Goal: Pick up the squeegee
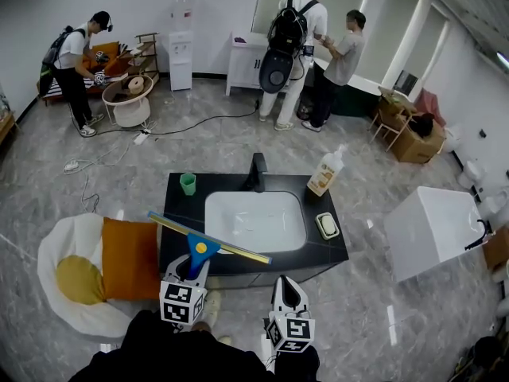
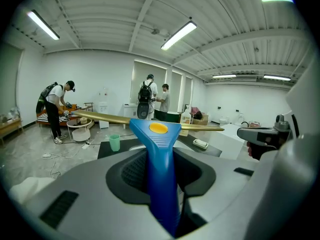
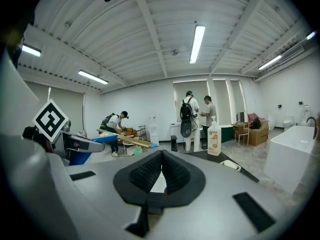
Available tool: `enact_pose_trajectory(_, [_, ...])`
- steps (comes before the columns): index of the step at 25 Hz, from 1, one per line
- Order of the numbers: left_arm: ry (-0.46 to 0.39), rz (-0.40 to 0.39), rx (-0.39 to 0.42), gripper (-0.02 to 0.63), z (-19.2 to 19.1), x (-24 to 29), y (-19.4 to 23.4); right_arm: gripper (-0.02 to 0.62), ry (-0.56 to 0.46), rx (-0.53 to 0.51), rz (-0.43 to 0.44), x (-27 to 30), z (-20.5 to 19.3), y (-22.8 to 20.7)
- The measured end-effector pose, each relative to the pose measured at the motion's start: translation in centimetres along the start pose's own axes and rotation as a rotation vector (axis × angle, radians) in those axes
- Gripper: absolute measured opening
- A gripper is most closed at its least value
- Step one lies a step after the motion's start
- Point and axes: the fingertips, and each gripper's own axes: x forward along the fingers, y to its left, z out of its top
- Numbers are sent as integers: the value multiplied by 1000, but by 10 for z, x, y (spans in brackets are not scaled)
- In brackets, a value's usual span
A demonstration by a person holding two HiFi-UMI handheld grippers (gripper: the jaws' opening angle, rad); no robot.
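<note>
The squeegee (image 1: 200,251) has a blue handle with a yellow dot and a long gold blade bar (image 1: 208,237). It is lifted above the front edge of the black counter (image 1: 179,213). My left gripper (image 1: 193,270) is shut on its handle, blade pointing away from me. In the left gripper view the handle (image 2: 161,179) runs up between the pads of the left gripper (image 2: 161,159), the blade (image 2: 105,117) level across the view. My right gripper (image 1: 288,286) hangs beside it to the right, shut and empty; in the right gripper view the right gripper (image 3: 161,156) has its pads touching, the squeegee (image 3: 125,140) off left.
The counter holds a white sink (image 1: 254,220), a black faucet (image 1: 257,173), a green cup (image 1: 188,183), a soap bottle (image 1: 326,173) and a soap dish (image 1: 327,226). An orange cushion (image 1: 127,257) lies left, a white tub (image 1: 433,229) right. People stand at the back.
</note>
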Motion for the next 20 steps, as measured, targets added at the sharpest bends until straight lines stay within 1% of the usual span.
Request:
enact_pose_trajectory(6, [-30,14,4,135,2,-32,-7,14,-15,-12,-10,-29,1,2])
enact_pose_trajectory(11, [-40,27,9,135,-4,-51,-7,14,-23,-3,-3,-43,-1,10])
enact_pose_trajectory(20, [-42,44,6,135,-8,-64,-5,14,-26,-8,4,-49,-5,14])
